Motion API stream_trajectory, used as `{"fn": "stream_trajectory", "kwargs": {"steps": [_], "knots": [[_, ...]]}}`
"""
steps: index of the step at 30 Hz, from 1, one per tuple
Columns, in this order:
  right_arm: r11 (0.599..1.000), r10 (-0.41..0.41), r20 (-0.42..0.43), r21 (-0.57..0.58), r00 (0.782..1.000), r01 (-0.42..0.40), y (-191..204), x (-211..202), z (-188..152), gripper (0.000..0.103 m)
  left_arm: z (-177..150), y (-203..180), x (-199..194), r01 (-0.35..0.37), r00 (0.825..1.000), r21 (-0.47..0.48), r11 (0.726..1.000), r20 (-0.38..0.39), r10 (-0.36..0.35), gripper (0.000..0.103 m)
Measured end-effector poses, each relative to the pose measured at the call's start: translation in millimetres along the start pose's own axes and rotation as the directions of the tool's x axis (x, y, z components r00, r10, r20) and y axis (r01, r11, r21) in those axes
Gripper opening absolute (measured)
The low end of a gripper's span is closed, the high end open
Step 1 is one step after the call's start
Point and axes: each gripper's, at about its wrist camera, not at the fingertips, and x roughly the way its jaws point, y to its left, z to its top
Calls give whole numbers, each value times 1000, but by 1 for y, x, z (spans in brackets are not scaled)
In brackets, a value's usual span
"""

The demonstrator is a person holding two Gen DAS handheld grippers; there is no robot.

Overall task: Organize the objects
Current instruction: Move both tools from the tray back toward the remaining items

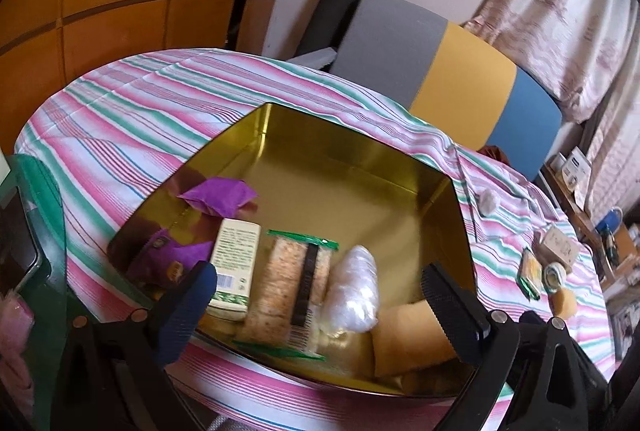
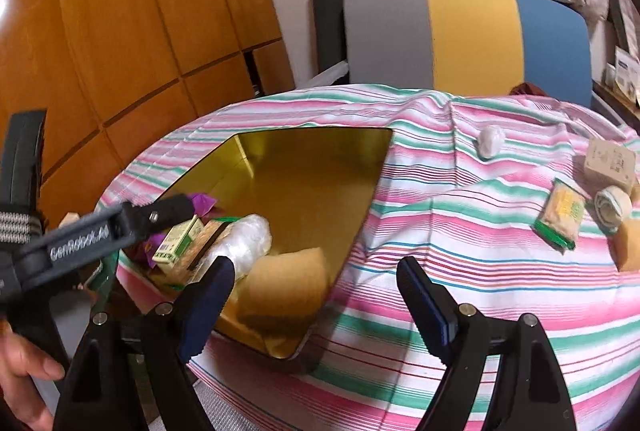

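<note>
Hovering released and empty over the near edge of the gold tin (image 1: 352, 167), both the left tool (image 1: 320, 295) and right tool (image 2: 316, 291) stand wide, a sponge (image 2: 284, 287) lying inside

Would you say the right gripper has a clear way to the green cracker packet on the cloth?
Probably yes: the right gripper is open and empty, and bare cloth lies between it and the cracker packet.
</note>
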Motion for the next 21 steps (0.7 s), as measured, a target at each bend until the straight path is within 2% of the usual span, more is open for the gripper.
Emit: {"fn": "stream_trajectory", "kwargs": {"steps": [6, 21], "knots": [[997, -51, -2, 56, 999, 51, -19, -4, 3, 85, -6, -14, 0, 6, 1000, 62, 998, 3, -6, 103], [971, -199, -33, 126, 980, 201, -57, -10, 2, 85, -19, -32, 2, 38, 999, 113, 993, -20, -35, 103]]}}
